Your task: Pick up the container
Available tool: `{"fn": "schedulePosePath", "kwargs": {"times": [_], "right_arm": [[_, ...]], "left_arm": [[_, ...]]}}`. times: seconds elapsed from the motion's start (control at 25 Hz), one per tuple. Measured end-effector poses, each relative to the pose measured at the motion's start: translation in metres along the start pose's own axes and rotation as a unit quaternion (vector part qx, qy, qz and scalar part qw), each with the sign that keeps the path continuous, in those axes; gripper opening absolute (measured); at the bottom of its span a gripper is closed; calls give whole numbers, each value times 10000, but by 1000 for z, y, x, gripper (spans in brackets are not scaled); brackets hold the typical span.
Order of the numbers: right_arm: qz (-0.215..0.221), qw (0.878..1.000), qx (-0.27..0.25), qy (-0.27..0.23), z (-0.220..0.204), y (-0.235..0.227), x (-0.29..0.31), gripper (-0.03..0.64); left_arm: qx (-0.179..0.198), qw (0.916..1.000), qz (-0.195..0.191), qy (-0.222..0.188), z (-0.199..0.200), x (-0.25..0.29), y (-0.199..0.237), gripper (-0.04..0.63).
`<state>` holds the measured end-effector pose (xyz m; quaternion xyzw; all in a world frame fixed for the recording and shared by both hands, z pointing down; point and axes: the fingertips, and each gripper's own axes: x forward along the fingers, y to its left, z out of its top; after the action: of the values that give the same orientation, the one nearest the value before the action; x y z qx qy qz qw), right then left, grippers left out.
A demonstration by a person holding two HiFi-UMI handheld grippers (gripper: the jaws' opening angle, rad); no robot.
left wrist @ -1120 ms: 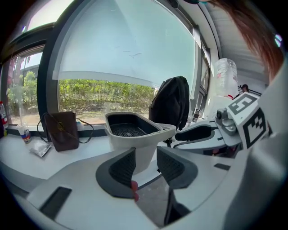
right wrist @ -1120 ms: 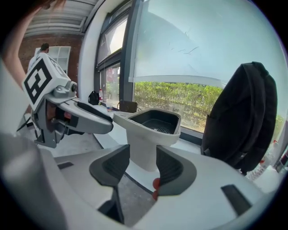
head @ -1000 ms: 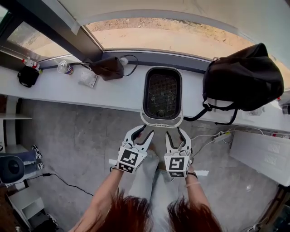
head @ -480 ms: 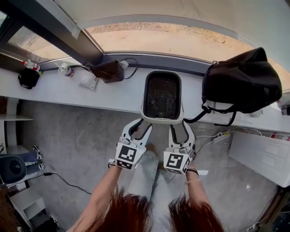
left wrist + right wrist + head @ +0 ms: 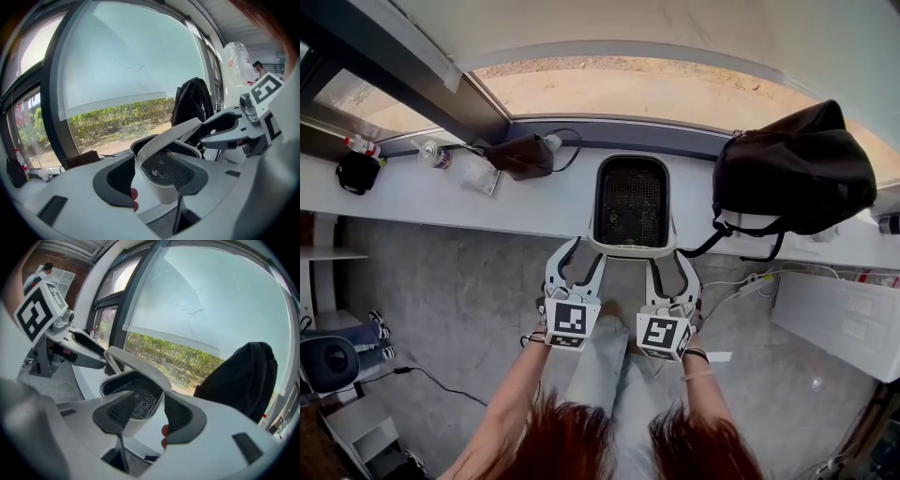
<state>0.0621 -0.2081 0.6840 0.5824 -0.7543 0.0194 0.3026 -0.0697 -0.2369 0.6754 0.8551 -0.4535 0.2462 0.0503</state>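
Observation:
A white container [image 5: 631, 202] with a black mesh floor stands on the white window ledge [image 5: 534, 202], its near end jutting over the edge. My left gripper [image 5: 579, 258] is at its near left corner with the jaws opening wide. In the left gripper view the container's rounded end [image 5: 161, 187] sits between the pads of the left gripper [image 5: 154, 176], and neither pad presses on it. My right gripper [image 5: 668, 267] is at the near right corner, open. In the right gripper view the container [image 5: 133, 401] lies partly between the jaws of the right gripper [image 5: 150, 416].
A black backpack [image 5: 797, 169] sits on the ledge right of the container, with a strap hanging over the edge. A brown pouch with a cable [image 5: 523, 155], a plastic bag [image 5: 478, 169] and a small bottle [image 5: 358, 143] lie to the left. A white box [image 5: 844, 319] stands lower right.
Both grippers have moved forward to the container's near end. The left jaws now stand wider apart.

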Motion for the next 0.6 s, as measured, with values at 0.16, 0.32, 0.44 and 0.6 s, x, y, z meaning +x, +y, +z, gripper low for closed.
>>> {"fn": "schedulePosePath", "kwargs": {"times": [0.16,0.32,0.44,0.6], "right_arm": [[-20,10000,44,59,4,-2,0,195],[-115,9997,178,129,5,-6,1,195],[-199,9994,229,153,8,-10,0,195],[-334,9991,192,162,15,-18,0,195]], "left_arm": [[525,9985,67,-171,16,6,-1,199],[415,9988,-30,-253,27,12,1,198],[359,9989,-109,-269,32,14,4,198],[341,9987,-218,-303,35,18,6,198]]}}
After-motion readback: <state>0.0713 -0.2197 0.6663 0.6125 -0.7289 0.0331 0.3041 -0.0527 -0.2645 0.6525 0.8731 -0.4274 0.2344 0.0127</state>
